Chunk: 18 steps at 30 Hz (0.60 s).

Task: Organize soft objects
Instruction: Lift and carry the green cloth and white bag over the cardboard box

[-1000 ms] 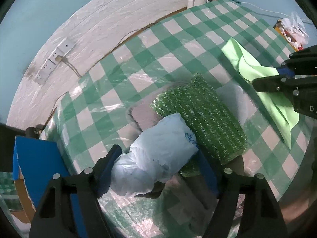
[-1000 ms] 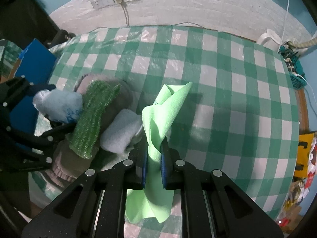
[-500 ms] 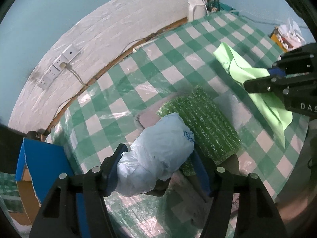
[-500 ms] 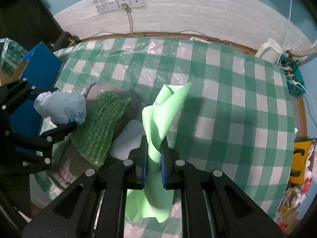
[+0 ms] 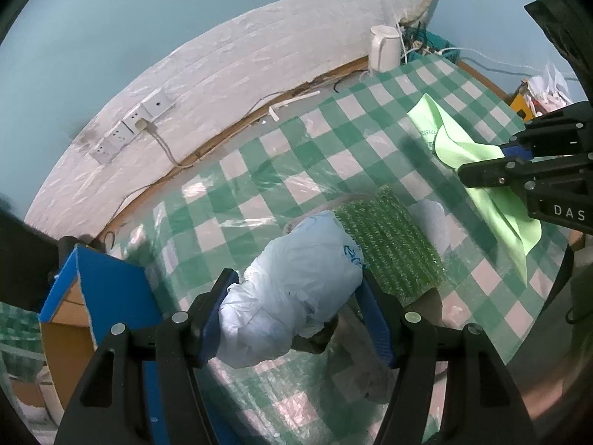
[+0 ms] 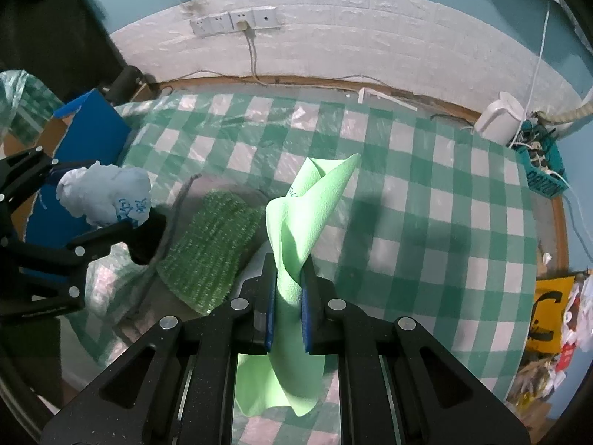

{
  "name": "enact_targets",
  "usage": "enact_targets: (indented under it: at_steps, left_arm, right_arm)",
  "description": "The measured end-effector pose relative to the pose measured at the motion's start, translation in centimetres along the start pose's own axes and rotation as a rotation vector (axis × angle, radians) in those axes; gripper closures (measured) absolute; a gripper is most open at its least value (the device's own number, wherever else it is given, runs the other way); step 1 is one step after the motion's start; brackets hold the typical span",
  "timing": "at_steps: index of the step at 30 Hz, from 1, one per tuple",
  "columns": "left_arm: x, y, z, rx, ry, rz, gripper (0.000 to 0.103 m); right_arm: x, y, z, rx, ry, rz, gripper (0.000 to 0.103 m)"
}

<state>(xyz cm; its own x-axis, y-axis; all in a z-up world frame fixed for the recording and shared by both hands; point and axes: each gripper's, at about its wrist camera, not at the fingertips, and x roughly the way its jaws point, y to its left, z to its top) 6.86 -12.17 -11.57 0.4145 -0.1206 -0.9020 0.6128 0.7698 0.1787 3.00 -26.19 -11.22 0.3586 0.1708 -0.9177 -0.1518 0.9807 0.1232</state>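
My left gripper (image 5: 296,289) is shut on a pale blue crumpled plastic bag (image 5: 296,289) and holds it above the table; the bag also shows in the right wrist view (image 6: 105,193). My right gripper (image 6: 289,282) is shut on a light green cloth (image 6: 304,222), lifted off the table; the cloth also shows in the left wrist view (image 5: 478,170). A green bristly scrub pad (image 5: 389,244) lies on a grey cloth with a pale grey soft item (image 5: 431,215) beside it, on the green checked table (image 6: 426,222).
A blue cardboard box (image 5: 107,293) stands open at the table's left end. A white kettle (image 5: 385,52) and a basket of cables (image 6: 543,170) sit at the far right corner. A wall socket strip (image 6: 233,22) with a plugged cable is behind the table.
Both grippers have risen higher above the table with their loads. The bag has lifted clear of the scrub pad and moved left, toward the blue box.
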Motion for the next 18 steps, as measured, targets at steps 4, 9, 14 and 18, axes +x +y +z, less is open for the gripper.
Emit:
enact_targets:
  at_steps: [4, 9, 14, 18]
  left_arm:
    - [-0.9, 0.5, -0.2, -0.018, -0.008, 0.012, 0.037]
    - [-1.7, 1.2, -0.9, -0.044, -0.002, 0.03, 0.037]
    - [-3.1, 2.2, -1.6, -0.072, -0.025, 0.044, 0.037]
    - [-4.2, 3.0, -2.2, -0.093, -0.041, 0.053, 0.037]
  right_arm:
    - [-0.8, 0.7, 0.4, -0.015, -0.016, 0.002, 0.093]
    - [-1.5, 2.0, 0.8, -0.038, -0.029, 0.008, 0.093]
    - [-2.2, 3.5, 1.4, -0.065, -0.044, 0.016, 0.093]
    - [-2.8, 5.0, 2.1, -0.089, -0.058, 0.026, 0.093]
